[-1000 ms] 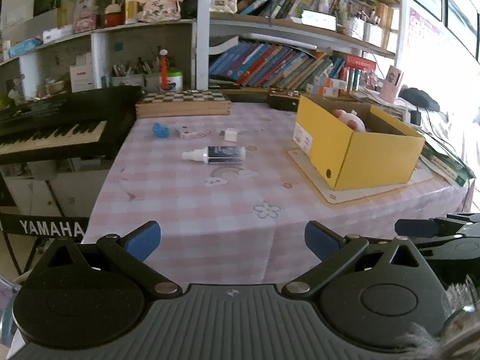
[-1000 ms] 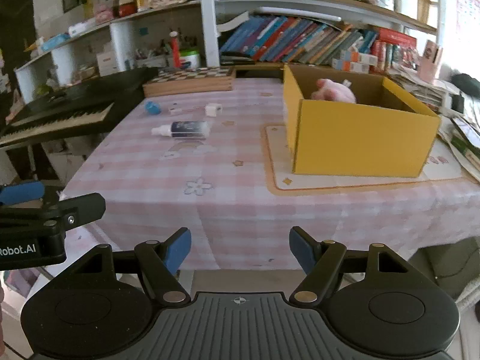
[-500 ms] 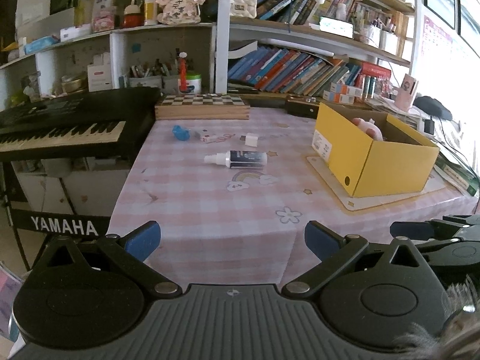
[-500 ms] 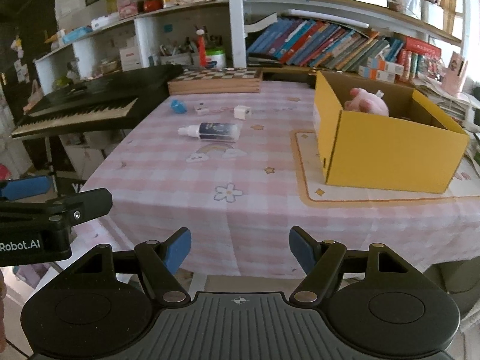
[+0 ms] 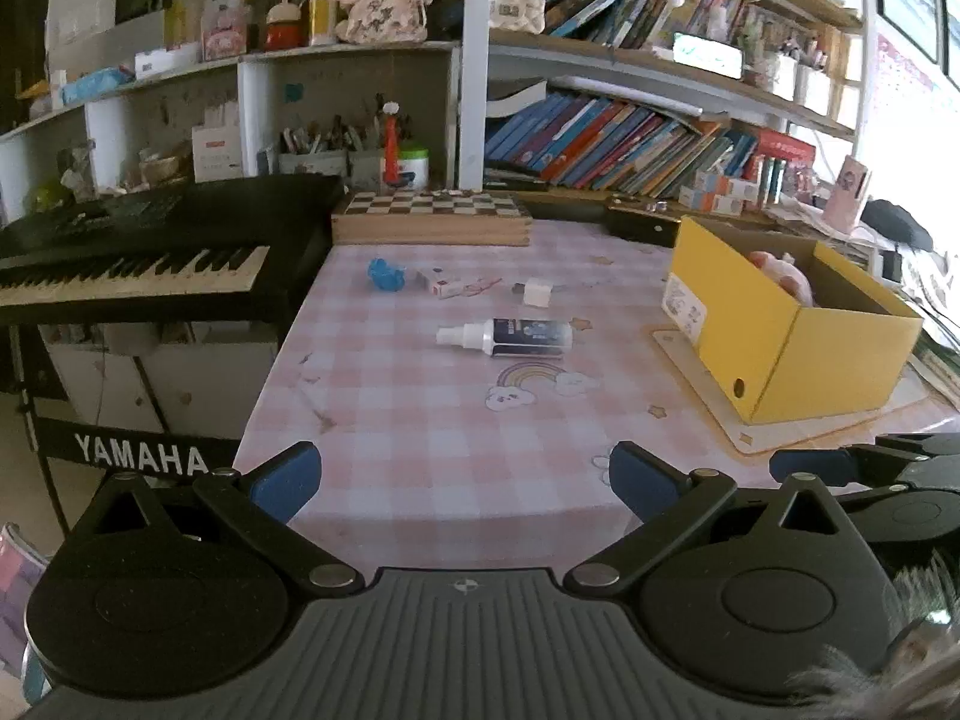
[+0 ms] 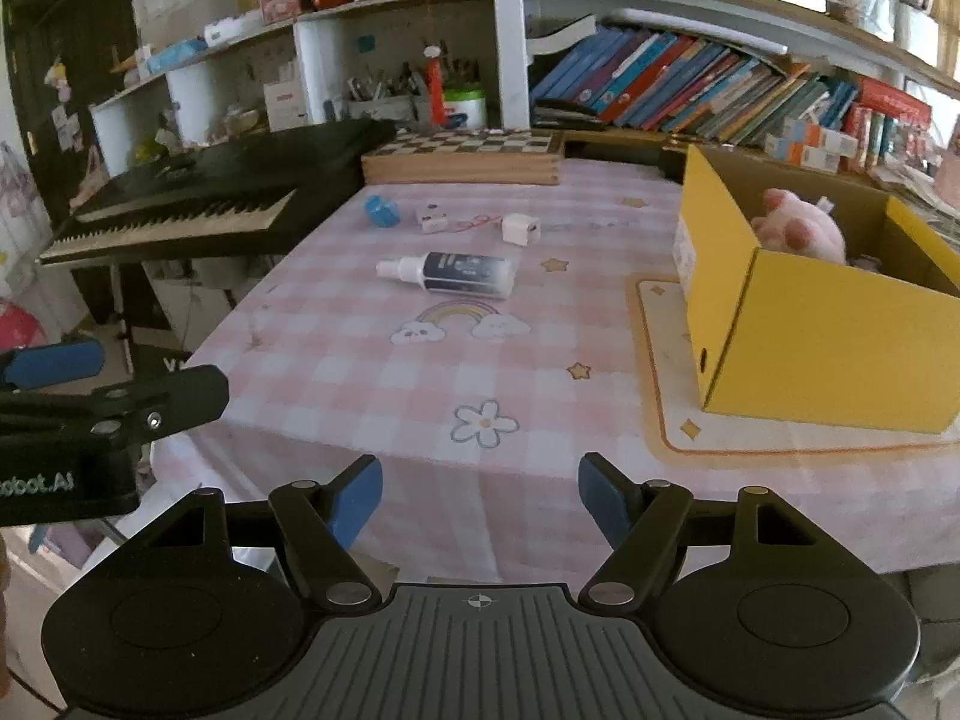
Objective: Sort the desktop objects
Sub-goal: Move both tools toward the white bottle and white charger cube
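On the pink checked tablecloth (image 5: 420,432) lie a dark spray bottle with a white cap (image 5: 510,337) (image 6: 453,269), a white cube (image 5: 537,291) (image 6: 519,228), a small white card box (image 5: 447,283) (image 6: 433,218) and a blue toy (image 5: 385,273) (image 6: 381,210). A yellow cardboard box (image 5: 798,330) (image 6: 840,336) at the right holds a pink plush (image 6: 801,229). My left gripper (image 5: 465,480) hangs open over the table's near edge, empty. My right gripper (image 6: 480,504) is open too, nothing between its fingers, well short of the objects.
A black keyboard (image 5: 138,258) stands left of the table. A chessboard box (image 5: 432,217) lies at the far edge, with bookshelves (image 5: 630,144) behind it. The yellow box sits on a pale mat (image 6: 666,360). The left gripper's side (image 6: 90,414) shows in the right wrist view.
Both views have shifted so the table and its objects sit further right and closer in frame. Both grippers stay open and empty.
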The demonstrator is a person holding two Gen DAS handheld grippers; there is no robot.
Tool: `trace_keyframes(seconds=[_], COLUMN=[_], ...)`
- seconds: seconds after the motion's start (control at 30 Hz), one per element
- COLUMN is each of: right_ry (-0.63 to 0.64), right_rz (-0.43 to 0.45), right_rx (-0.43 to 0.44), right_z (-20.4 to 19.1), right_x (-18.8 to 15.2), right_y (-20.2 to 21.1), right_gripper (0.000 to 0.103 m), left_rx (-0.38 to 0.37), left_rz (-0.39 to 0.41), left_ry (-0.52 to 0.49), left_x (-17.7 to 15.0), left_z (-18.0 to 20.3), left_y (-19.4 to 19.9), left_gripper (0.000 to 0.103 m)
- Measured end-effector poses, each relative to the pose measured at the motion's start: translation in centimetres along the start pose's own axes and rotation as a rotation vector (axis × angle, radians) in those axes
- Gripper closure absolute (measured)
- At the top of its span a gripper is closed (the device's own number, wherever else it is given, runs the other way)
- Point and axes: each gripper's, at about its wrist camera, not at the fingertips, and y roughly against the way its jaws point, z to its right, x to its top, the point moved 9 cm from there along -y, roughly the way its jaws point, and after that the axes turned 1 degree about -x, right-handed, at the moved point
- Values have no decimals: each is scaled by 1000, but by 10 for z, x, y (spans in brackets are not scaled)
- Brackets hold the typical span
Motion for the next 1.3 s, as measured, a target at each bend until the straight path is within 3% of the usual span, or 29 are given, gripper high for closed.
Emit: trace_keyframes(seconds=[0.83,1.07,1.2,1.3], right_ry=[44,4,-49,-63], right_rz=[-19,34,70,74], right_rx=[71,22,-7,-13], right_z=[19,34,48,54], right_x=[66,89,105,114], right_y=[-75,-87,-92,-99], right_gripper=[29,29,29,29], left_rx=[62,19,-19,-46], left_rz=[-21,-80,-89,-93], left_ry=[1,-87,-193,-282], left_x=[59,62,64,67], left_z=[-6,-4,1,7], left_y=[-85,-112,-130,-147], left_gripper=[0,0,3,13])
